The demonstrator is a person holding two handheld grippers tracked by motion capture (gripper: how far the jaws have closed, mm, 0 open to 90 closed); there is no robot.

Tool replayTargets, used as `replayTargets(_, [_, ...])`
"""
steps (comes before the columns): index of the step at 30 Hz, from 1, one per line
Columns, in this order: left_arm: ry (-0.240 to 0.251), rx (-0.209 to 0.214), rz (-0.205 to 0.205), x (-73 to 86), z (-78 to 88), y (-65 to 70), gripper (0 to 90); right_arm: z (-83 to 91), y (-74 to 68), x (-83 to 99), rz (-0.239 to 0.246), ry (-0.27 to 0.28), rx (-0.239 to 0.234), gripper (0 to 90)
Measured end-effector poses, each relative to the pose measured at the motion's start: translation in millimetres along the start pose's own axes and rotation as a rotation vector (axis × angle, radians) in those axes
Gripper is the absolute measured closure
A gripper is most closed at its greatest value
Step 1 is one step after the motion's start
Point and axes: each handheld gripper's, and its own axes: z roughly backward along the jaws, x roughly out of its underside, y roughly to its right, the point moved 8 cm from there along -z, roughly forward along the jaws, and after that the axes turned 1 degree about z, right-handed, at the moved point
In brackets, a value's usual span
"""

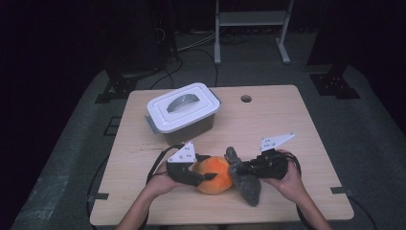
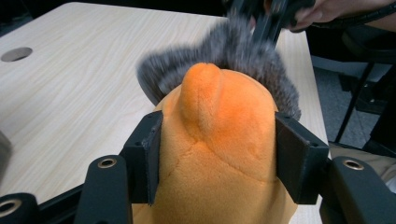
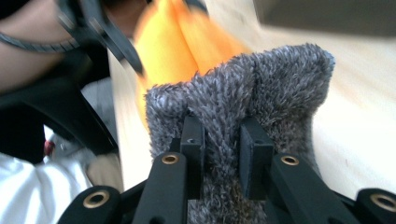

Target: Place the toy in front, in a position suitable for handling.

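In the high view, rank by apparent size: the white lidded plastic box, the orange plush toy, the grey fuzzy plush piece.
1. White lidded plastic box, clearly largest.
2. Orange plush toy and grey fuzzy plush piece look about alike; grippers cover part of each, so I won't rank them.

Table (image 1: 297,124): lidded box (image 1: 183,113) at rear left of centre, lid on, set at an angle; round hole (image 1: 246,98) in the top to its right, near the far edge. Near front edge, centre: orange plush (image 1: 214,173), with grey plush (image 1: 245,179) touching it on the right. Left gripper (image 1: 203,172) at the orange plush's left, jaws either side of it; right gripper (image 1: 239,168) at the grey plush's right, jaws clamped on it. Metal frame (image 1: 251,21) on the floor behind the table.
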Motion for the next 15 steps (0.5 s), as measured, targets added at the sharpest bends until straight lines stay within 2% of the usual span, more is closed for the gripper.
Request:
replayTargets(1, [-0.003,0.001,-0.007,0.5,-1.3,0.7,39.4,1.6,-2.9,-4.7,0.005,0.023,-0.01,74.0])
replayTargets(3, [-0.004,0.002,-0.009,0.4,-2.4,1.5,38.8,1.5,-6.9,-9.1,0.019,0.033,-0.014,74.0])
replayTargets(7, [-0.008,0.0,0.008,3.8,-0.5,-2.1,37.7,-10.0,-3.3,4.5,0.009,-0.038,-0.009,73.7])
replayTargets(11, [-0.002,0.005,0.022,4.6,0.1,-3.9,36.9,-7.3,2.3,10.4,-0.01,-0.056,0.009,73.7])
replayTargets(15, [0.001,0.013,0.015,4.1,-4.0,-0.5,36.9,-3.3,-4.8,0.6,0.0,0.0,-0.01,73.7])
